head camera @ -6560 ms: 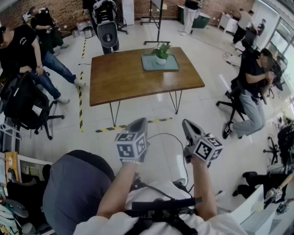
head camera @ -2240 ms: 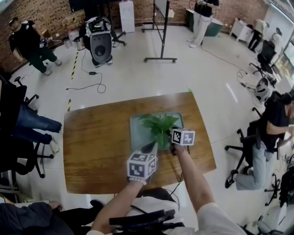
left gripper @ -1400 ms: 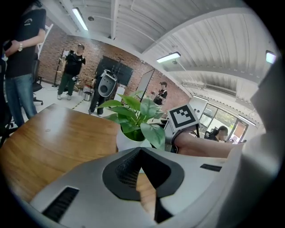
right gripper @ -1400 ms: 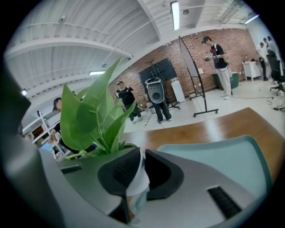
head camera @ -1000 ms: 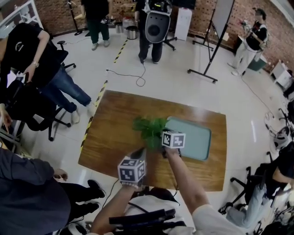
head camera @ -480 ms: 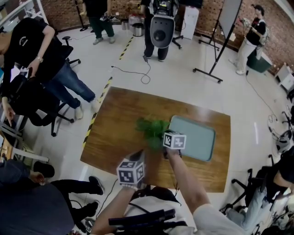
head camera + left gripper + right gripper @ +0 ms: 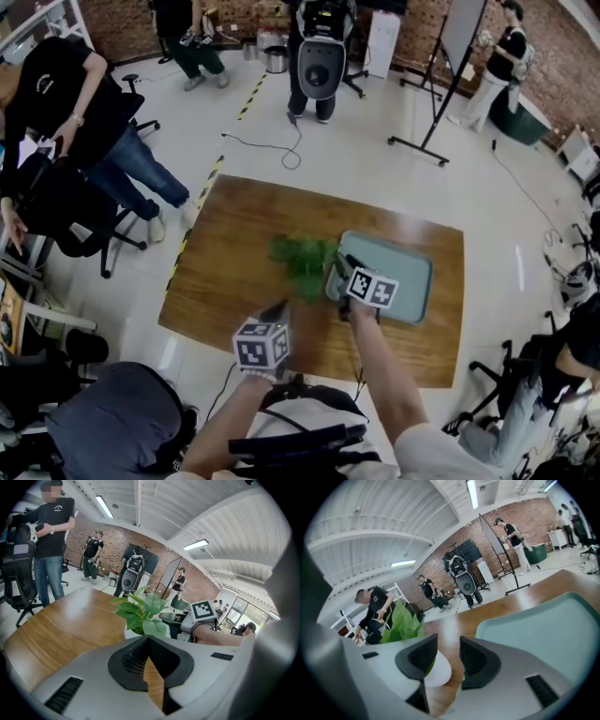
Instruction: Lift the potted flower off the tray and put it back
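Note:
The potted flower (image 7: 302, 260), green leaves in a white pot (image 7: 437, 671), stands on the wooden table (image 7: 239, 253) just left of the teal tray (image 7: 408, 281), not in it. My right gripper (image 7: 339, 269) is at the pot's right side with its jaws opening. In the right gripper view the pot shows behind the left pad (image 7: 417, 657), and the pads do not press on it. My left gripper (image 7: 278, 309) hovers near the table's front edge, short of the plant (image 7: 143, 611), shut with nothing in it.
Several people stand or sit round the table, with office chairs (image 7: 66, 220) at the left and right. A grey machine (image 7: 319, 52) and a board stand (image 7: 450, 84) are behind the table. A cable (image 7: 272, 150) and striped floor tape (image 7: 202, 192) lie on the floor.
Two seconds ago the plant was on the tray in my right gripper, then it sat on the table left of it. Now the right jaws have opened and drawn back rightward. The left gripper stayed put.

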The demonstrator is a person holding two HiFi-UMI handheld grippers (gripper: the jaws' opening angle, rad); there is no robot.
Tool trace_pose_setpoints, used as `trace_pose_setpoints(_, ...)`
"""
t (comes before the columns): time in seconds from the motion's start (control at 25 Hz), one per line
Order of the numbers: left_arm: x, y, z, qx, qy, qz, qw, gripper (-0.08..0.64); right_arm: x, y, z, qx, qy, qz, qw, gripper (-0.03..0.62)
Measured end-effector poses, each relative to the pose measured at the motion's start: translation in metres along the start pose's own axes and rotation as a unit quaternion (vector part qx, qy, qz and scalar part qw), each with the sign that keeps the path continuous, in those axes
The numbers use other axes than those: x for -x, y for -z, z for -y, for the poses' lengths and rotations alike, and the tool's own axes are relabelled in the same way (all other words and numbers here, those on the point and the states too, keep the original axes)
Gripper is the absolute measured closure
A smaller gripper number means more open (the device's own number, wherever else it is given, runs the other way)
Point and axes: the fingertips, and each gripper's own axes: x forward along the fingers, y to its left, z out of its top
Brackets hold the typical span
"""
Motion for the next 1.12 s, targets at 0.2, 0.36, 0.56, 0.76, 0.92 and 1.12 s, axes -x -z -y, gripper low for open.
trace_pose_setpoints(0.2, 0.008, -0.006, 0.005, 0.001, -0.002, 0.015, 0.9999, 0.561, 0.052, -0.016, 0.013, -0.022, 0.004, 0.039, 0.999, 0.414)
trace_pose_setpoints(0.36, 0.022, -0.004, 0.013, 0.004, -0.005, 0.029, 0.9996, 0.561, 0.101, -0.015, 0.01, -0.02, 0.002, 0.053, 0.998, 0.42)
trace_pose_setpoints(0.56, 0.035, 0.005, 0.037, 0.002, 0.005, 0.041, 0.9991, 0.561, 0.17, -0.013, -0.001, 0.006, -0.004, 0.07, 0.998, 0.425)
trace_pose_setpoints(0.76, 0.051, 0.014, 0.063, -0.013, 0.022, 0.051, 0.9984, 0.561, 0.235, -0.002, -0.013, 0.048, -0.001, 0.091, 0.995, 0.437)
trace_pose_setpoints(0.92, 0.073, 0.039, 0.074, -0.013, 0.024, 0.052, 0.9983, 0.561, 0.269, 0.04, -0.015, 0.077, 0.01, 0.079, 0.994, 0.437)
trace_pose_setpoints(1.12, 0.1, 0.071, 0.084, -0.016, 0.023, 0.049, 0.9984, 0.561, 0.302, 0.077, -0.029, 0.074, 0.005, 0.081, 0.994, 0.437)
